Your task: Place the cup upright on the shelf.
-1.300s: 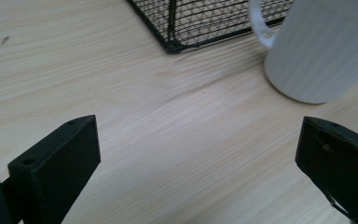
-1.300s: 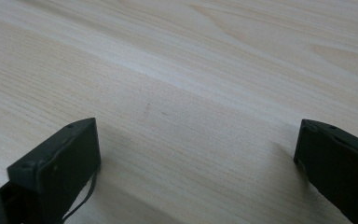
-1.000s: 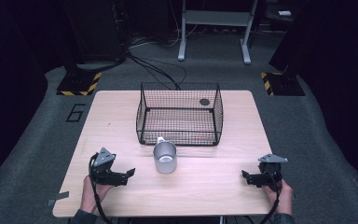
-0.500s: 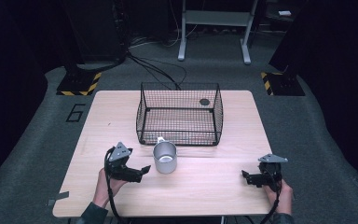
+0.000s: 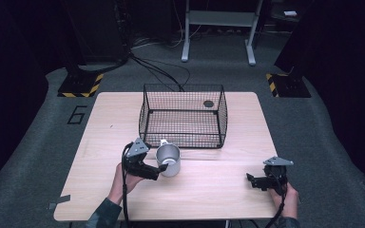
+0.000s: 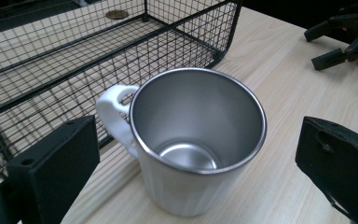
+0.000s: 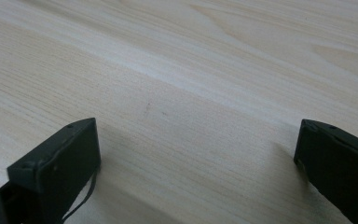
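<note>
Jaws of our left tool (image 6: 196, 158) stand spread on either side of the steel mug (image 6: 198, 140), not touching it. We see the mug upright on the worktop (image 5: 218, 185), its white handle (image 6: 116, 114) toward the wire basket (image 5: 183, 116) just behind. Our right tool (image 5: 256, 183) rests well apart, jaws spread over bare wood.

Steel mug (image 6: 196, 140), white handle, upright, empty, just beside wire basket (image 6: 74, 60)
</note>
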Available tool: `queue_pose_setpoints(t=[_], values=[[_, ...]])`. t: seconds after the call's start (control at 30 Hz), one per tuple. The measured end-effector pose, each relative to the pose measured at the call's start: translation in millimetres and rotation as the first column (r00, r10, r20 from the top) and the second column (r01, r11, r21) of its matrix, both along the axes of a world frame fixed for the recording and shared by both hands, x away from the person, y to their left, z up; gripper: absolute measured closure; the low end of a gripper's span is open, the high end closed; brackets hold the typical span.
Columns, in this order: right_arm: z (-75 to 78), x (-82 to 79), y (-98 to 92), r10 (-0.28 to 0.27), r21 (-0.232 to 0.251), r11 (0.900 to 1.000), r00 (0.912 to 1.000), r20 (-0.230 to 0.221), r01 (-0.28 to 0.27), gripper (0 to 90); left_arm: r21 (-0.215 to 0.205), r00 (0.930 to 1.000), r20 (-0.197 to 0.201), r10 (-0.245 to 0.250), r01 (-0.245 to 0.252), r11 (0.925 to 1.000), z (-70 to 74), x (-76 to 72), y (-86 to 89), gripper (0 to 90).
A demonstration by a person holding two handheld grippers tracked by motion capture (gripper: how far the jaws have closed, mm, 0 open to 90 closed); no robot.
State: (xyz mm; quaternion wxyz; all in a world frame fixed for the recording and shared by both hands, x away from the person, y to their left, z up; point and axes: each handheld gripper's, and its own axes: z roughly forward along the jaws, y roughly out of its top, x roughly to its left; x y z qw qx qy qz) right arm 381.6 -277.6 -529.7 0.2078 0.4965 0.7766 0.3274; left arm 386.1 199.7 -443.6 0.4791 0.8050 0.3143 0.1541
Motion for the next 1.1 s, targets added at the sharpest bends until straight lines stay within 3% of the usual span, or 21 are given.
queue_pose_setpoints(t=[0.27, 0.6, 1.1], values=[[0.0, 0.0, 0.0, 0.0, 0.0, 1.0, 1.0, 0.0, 0.0, 0.0, 0.035, 0.9992, 0.001, -0.041, 0.041, 0.9985, -3.7, 11.4, -15.1, 0.0], [0.0, 0.0, 0.0, 0.0, 0.0, 1.0, 1.0, 0.0, 0.0, 0.0, 0.029, 0.9983, 0.012, -0.058, 0.057, 0.9979, -7.2, 19.8, -23.7, 0.0], [0.0, 0.0, 0.0, 0.0, 0.0, 1.0, 1.0, 0.0, 0.0, 0.0, 0.056, 0.9977, 0.008, -0.067, 0.067, 0.9962, -15.7, 30.2, -34.7, 0.1]])
